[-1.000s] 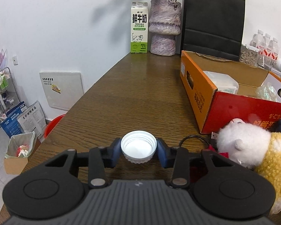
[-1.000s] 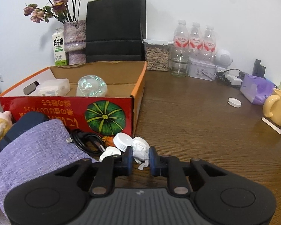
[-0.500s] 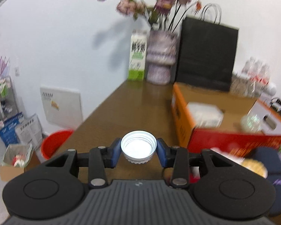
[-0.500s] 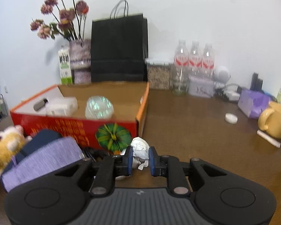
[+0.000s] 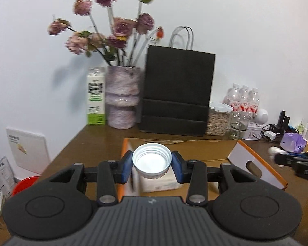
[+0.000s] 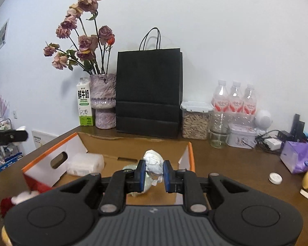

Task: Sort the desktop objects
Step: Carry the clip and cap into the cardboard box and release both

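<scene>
Now the left gripper (image 5: 152, 165) has a white cap (image 5: 152, 161) pinched between its blue pads, open side toward the camera, held in the air over the near left end of the box (image 5: 256, 164). The right gripper (image 6: 153, 173) is nearly closed on a paper wad (image 6: 153, 163), held over the box's (image 6: 41, 162) right half. Inside the box a white pack (image 6: 85, 164) lies at the left; something shiny sits behind the right gripper's left finger, mostly hidden. From the left view the right gripper shows only as a blurred dark shape at the right edge. Both grippers point slightly downward toward the far wall. Another small cap (image 6: 275, 178) lies on the table (image 6: 236, 164), well right of the box.
</scene>
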Demonstrator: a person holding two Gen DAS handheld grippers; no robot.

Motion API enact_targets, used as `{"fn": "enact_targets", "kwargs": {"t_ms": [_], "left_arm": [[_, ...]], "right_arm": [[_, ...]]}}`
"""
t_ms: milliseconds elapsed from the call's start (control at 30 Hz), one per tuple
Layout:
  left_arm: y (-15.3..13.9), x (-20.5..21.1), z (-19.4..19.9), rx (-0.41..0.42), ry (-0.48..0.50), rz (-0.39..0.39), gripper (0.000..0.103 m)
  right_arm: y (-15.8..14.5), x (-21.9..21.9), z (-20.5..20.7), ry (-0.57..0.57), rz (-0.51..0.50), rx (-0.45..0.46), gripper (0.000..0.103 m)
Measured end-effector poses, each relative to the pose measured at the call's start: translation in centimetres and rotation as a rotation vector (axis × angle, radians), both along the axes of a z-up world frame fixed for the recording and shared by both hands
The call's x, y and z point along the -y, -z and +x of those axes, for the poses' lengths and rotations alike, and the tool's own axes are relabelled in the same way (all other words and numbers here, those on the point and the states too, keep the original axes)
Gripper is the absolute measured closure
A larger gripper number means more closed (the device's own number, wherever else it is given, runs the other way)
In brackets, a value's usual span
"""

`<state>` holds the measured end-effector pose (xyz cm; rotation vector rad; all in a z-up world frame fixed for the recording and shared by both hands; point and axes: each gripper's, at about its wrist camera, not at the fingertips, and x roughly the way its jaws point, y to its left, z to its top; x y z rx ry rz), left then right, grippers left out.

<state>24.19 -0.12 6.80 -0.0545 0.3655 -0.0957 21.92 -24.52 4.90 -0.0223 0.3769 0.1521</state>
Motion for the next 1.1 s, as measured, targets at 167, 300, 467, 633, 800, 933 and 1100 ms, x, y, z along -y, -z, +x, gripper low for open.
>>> {"fn": "enact_targets", "kwargs": {"t_ms": [167,300,467,633,800,933,1100], "left_arm": [[1.4,2.7,3.3,-0.018,-0.026,0.015,0.062],[3.5,3.7,4.6,-0.046,-0.017,0.044,0.062],[4.7,3.5,4.9,-0.061,-0.029,0.057,0.062],[4.7,3.4,5.0,-0.065,-0.027,0.06,0.062],[4.7,3.5,5.0,-0.072,-0.02,0.066,0.053],[4.5,3.6,4.5,-0.047,-0.032,0.083,0.007],[4.1,3.7,3.9,-0.022,-0.039,0.084,0.0]], "right_arm": [[1.0,-0.8,3.9,0.016,0.005,-0.036,0.086],[3.3,-0.5,4.9,0.015,0.034,-0.054,0.086],[5.4,-0.4,5.5,0.002,0.012,-0.119,0.086],[6.0,-0.8,5.3,-0.017,0.006,-0.125,0.086],[5.9,-0.8,4.9,-0.008,0.019,-0.113,0.082],[5.5,-1.0,4.4,-0.013,0.015,-0.085,0.045],[4.9,-1.4,3.5,0.002,0.004,-0.021,0.0]]}}
